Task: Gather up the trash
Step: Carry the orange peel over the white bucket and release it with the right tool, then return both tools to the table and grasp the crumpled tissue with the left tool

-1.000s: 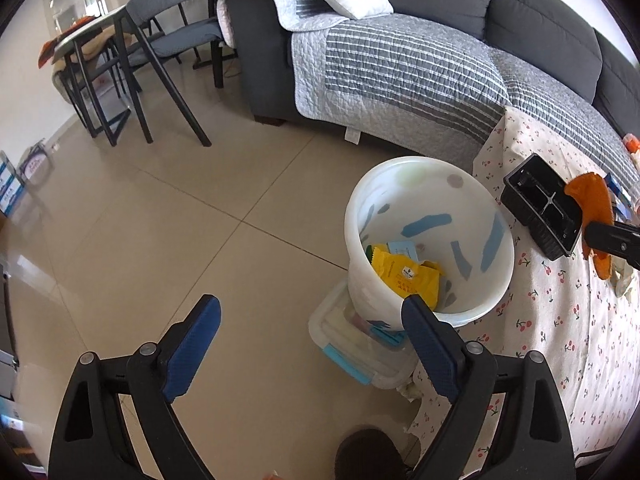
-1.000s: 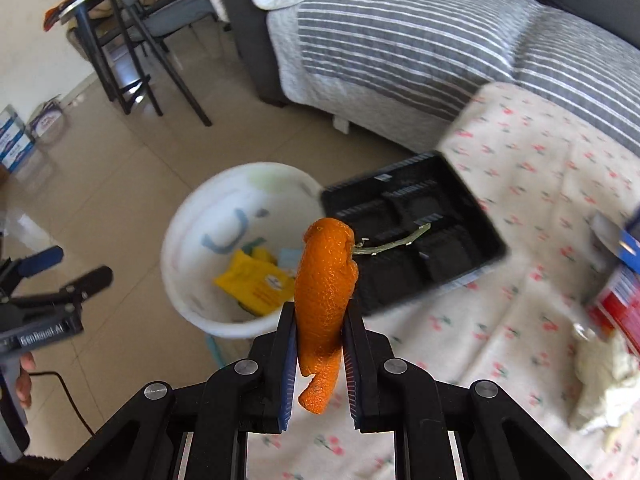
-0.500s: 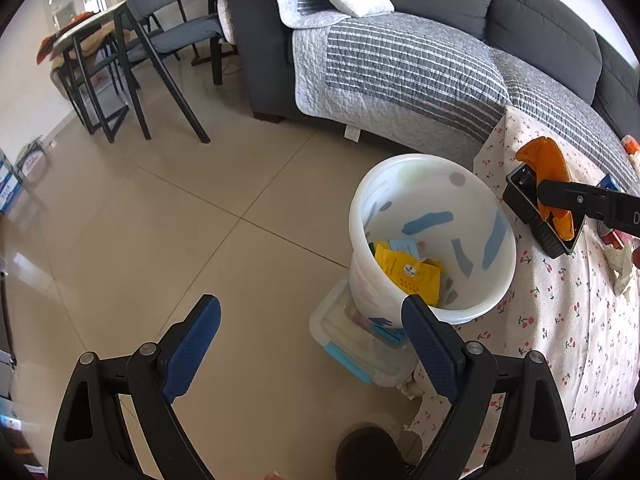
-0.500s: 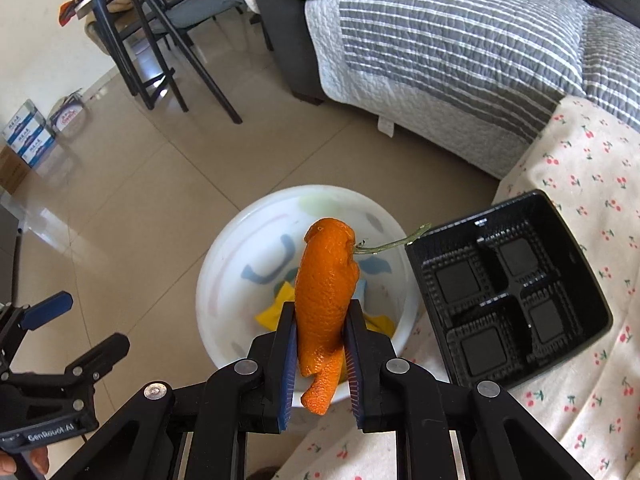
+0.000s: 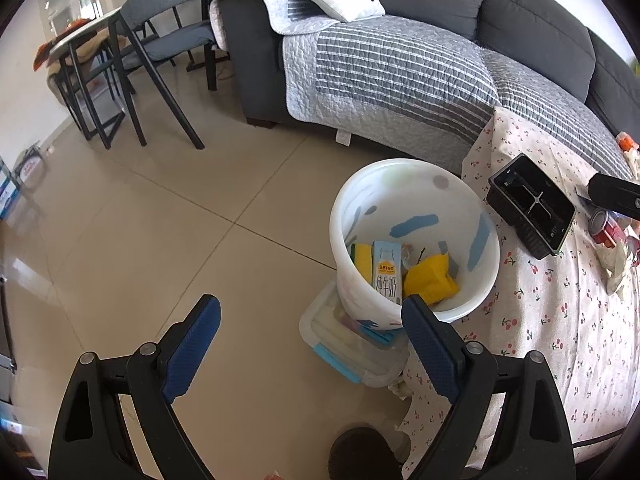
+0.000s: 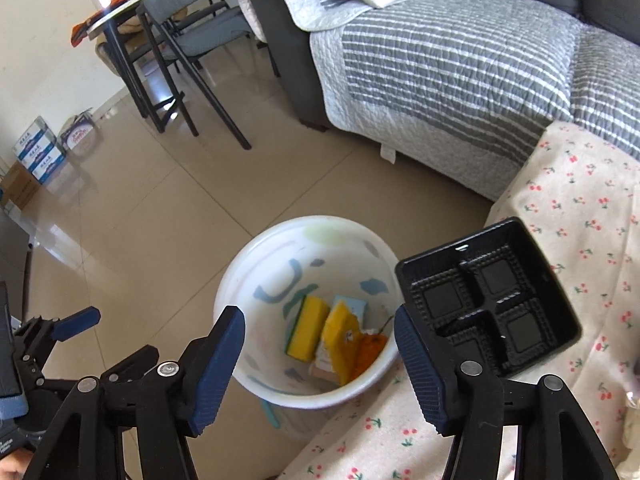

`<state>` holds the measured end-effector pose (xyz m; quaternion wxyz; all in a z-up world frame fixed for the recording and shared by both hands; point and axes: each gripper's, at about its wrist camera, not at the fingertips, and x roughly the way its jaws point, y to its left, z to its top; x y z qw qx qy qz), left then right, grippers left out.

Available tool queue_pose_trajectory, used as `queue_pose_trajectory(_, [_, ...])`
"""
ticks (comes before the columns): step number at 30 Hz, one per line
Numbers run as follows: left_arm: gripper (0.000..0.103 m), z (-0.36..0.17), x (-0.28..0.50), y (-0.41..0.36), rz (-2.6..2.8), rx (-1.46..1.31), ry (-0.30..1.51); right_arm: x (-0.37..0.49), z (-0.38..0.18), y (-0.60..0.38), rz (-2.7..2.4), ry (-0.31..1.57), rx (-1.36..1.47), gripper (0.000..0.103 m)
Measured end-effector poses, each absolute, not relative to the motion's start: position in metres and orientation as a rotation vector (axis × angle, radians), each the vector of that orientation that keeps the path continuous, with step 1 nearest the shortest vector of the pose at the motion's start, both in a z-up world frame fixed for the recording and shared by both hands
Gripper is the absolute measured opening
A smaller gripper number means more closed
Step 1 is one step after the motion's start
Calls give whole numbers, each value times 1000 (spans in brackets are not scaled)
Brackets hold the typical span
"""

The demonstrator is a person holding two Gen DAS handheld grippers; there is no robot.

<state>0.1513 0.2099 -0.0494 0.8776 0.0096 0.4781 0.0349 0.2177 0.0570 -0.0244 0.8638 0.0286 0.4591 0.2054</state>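
My right gripper [image 6: 318, 320] hangs over the white bucket [image 6: 256, 264], its jaws opening wide with nothing between them. The orange peel [image 6: 370, 350] lies inside the bucket beside a yellow wrapper [image 6: 340, 332], a yellow sponge [image 6: 306, 328] and a milk carton [image 5: 387, 276]. A black plastic tray [image 6: 488, 300] sits at the edge of the cherry-print cloth [image 6: 580, 208], just right of the bucket. My left gripper [image 5: 311, 306] is open and empty, held above the floor to the left of the bucket [image 5: 360, 196].
The bucket stands on a clear box with blue clips [image 5: 344, 344]. A red can [image 5: 606, 228] and crumpled tissue [image 5: 614, 260] lie on the cloth. A grey sofa [image 5: 400, 68] is behind; chairs and a table [image 5: 120, 60] stand far left. Cartons [image 6: 38, 154] sit by the wall.
My right gripper moved from over the black tray to above the bucket and opened. The orange peel left its jaws and now lies in the bucket. The left gripper stayed put.
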Motion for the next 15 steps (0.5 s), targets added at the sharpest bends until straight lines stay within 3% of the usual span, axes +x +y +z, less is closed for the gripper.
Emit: queue_pose_trajectory(15, [94, -24, 151, 119, -48, 92, 961, 166, -7, -45, 293, 919, 20, 81])
